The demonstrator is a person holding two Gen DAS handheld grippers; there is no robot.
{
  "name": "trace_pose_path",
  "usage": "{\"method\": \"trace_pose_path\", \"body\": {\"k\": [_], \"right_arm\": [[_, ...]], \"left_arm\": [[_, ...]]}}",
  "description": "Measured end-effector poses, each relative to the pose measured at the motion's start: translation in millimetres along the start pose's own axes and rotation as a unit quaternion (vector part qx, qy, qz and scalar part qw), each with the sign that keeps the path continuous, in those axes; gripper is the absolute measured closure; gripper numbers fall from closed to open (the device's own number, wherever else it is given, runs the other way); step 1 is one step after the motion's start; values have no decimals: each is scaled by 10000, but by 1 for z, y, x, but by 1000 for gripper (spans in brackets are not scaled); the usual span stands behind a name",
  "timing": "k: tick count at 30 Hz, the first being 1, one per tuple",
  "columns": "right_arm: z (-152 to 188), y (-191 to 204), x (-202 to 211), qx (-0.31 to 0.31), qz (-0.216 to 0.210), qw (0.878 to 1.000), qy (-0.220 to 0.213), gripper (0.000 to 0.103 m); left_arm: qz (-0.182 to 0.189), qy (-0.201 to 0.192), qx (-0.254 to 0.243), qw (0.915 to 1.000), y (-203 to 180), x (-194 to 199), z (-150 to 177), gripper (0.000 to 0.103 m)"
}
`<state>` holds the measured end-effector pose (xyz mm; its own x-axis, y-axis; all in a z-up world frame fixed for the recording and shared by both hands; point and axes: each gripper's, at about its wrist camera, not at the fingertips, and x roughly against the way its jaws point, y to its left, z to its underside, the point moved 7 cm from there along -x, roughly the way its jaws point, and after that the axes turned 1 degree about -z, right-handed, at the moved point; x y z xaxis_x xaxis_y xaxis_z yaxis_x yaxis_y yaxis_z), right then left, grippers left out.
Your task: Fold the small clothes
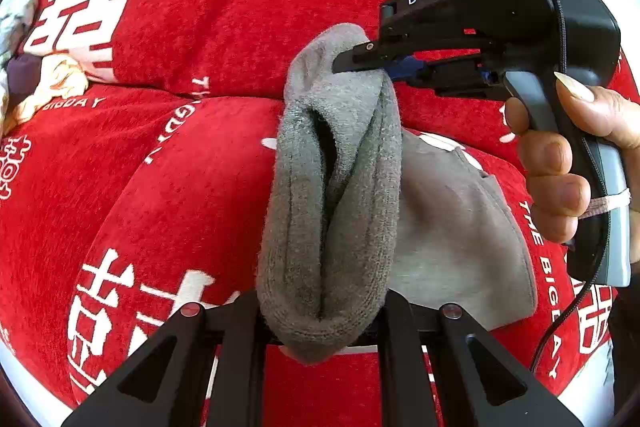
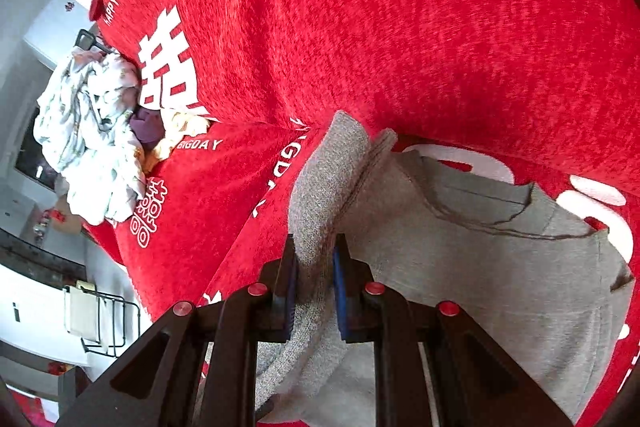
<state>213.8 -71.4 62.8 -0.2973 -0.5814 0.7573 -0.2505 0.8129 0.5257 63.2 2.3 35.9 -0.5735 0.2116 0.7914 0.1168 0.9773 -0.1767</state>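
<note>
A small grey garment (image 1: pixel 332 187) hangs lifted between both grippers above a red cover (image 1: pixel 200 7) printed with white characters. My left gripper (image 1: pixel 322 307) is shut on the bunched near fold of its thick edge. In the left wrist view my right gripper (image 1: pixel 340 65), held by a person's hand (image 1: pixel 560 179), pinches the far end of the same edge. The right wrist view shows the right gripper (image 2: pixel 314 259) with blue pads (image 2: pixel 340 291) shut on the grey fabric; the rest of the garment (image 2: pixel 480 267) drapes to the right over the red cover (image 2: pixel 400 27).
A heap of crumpled pale and purple clothes (image 2: pixel 92 139) lies at the cover's left end, also visible as the clothes heap (image 1: pixel 24 67) in the left wrist view. Beyond the edge on the left are a black wire rack (image 2: pixel 108 319) and room furniture.
</note>
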Motion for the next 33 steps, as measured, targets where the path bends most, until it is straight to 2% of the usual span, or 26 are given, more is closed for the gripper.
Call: {"method": "trace_pose_path", "body": {"k": [10, 20, 28, 33], "right_arm": [[0, -22, 39, 213, -334, 9992, -67, 86], [12, -69, 80, 326, -726, 9965, -247, 86], [31, -112, 109, 171, -856, 9950, -481, 86], [45, -144, 111, -60, -808, 9955, -482, 86]], "left_arm": [[-182, -2, -411, 9990, -50, 11, 2, 89], [-798, -19, -980, 9920, -112, 4, 25, 89], [-869, 108, -1454, 9855, -172, -9, 31, 89], [-868, 266, -1672, 9817, -202, -27, 43, 89]]}}
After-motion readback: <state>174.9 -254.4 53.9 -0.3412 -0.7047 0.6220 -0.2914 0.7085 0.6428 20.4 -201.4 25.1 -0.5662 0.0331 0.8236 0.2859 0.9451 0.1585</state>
